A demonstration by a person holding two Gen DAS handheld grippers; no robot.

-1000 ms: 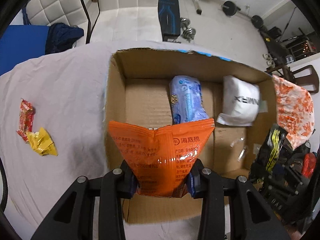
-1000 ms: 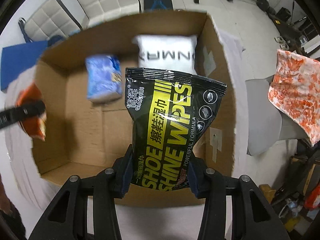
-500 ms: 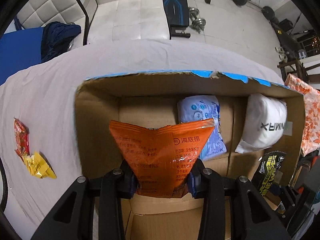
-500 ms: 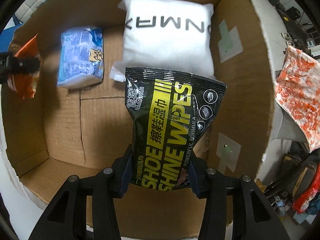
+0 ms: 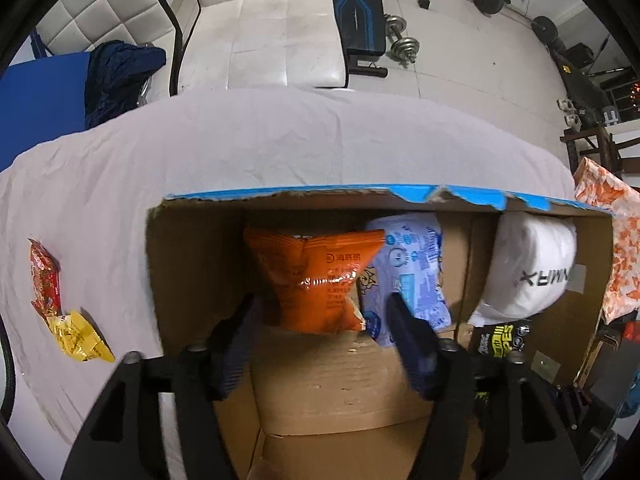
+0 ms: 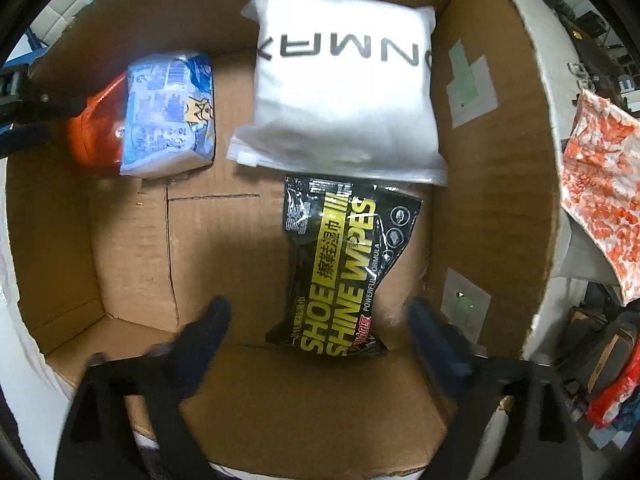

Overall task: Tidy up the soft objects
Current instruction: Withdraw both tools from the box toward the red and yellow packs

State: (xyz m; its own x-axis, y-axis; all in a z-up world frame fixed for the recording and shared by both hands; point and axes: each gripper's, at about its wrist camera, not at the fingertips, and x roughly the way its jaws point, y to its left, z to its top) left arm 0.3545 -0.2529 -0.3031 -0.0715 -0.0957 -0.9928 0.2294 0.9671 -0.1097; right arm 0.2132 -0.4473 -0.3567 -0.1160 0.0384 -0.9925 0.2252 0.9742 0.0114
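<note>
Both grippers are over an open cardboard box (image 5: pixel 192 264) (image 6: pixel 492 184). My left gripper (image 5: pixel 320 312) is open; the orange snack bag (image 5: pixel 316 276) lies free in the box just beyond its fingers, against the blue tissue pack (image 5: pixel 412 276). My right gripper (image 6: pixel 320 312) is open; the black shoe-shine wipes pack (image 6: pixel 344 264) lies on the box floor between and beyond its fingers, below the white pillow pack (image 6: pixel 344 92). The blue tissue pack (image 6: pixel 172 116) and orange bag (image 6: pixel 96 132) show at the left.
A red snack packet (image 5: pixel 44 280) and a yellow packet (image 5: pixel 78 336) lie on the white sheet (image 5: pixel 280 144) left of the box. An orange-patterned cloth (image 6: pixel 596 184) hangs right of the box. Chairs and gym weights stand on the floor beyond.
Both grippers opened. The orange bag dropped from the left gripper into the box beside the tissue pack. The wipes pack dropped from the right gripper onto the box floor.
</note>
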